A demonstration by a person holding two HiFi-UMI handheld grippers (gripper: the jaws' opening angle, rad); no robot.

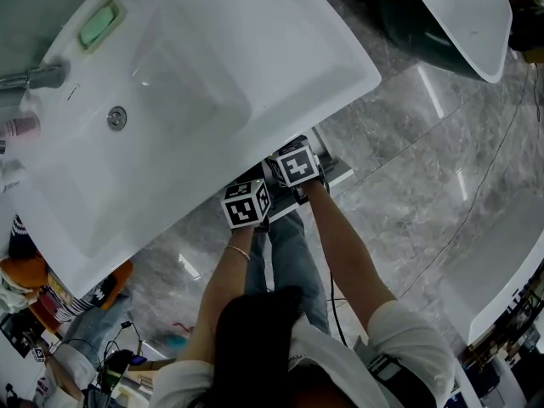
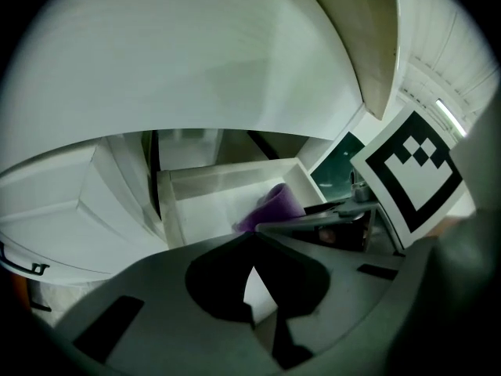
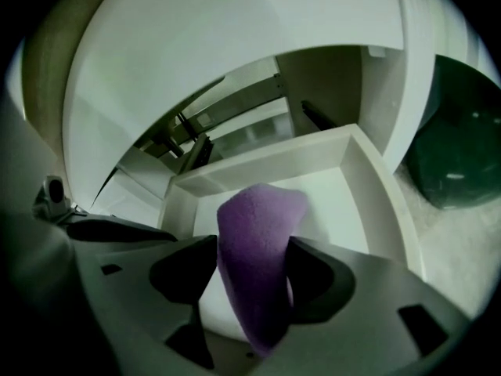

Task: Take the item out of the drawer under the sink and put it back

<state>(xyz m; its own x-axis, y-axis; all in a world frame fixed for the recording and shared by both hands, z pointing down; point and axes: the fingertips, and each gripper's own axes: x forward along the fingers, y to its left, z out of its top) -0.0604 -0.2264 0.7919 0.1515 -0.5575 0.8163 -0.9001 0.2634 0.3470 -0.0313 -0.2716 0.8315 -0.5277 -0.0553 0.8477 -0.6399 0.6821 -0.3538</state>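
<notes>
From my seat I read the right gripper (image 3: 252, 245) first: its fingers (image 3: 329, 280) are spread wide, and the purple foam piece (image 3: 258, 233) stands upright in the gap between them. It brushes both inner faces, though I see no sign that it is being squeezed. Its rounded top rises past the fingertips and leans a little towards the right-hand finger, while its lower end drops below them, out of my sight. Just beyond and under these fingers lies the open white drawer (image 3: 383, 186), its pale floor showing on both sides of the foam. The curved underside of the sink (image 3: 235, 45) arches above everything. On the left gripper (image 2: 252, 241) the fingers (image 2: 313, 276) meet at their tips with nothing held, only a sliver of white showing lower down. Ahead of them and slightly to the right I see the same foam inside the drawer (image 2: 227, 175), with the right gripper's marker cube (image 2: 407, 171) close beside it. From the head view, both grippers sit side by side just past the near rim of the sink, their fingers hidden beneath it, above a grey marble floor (image 1: 408, 202).
</notes>
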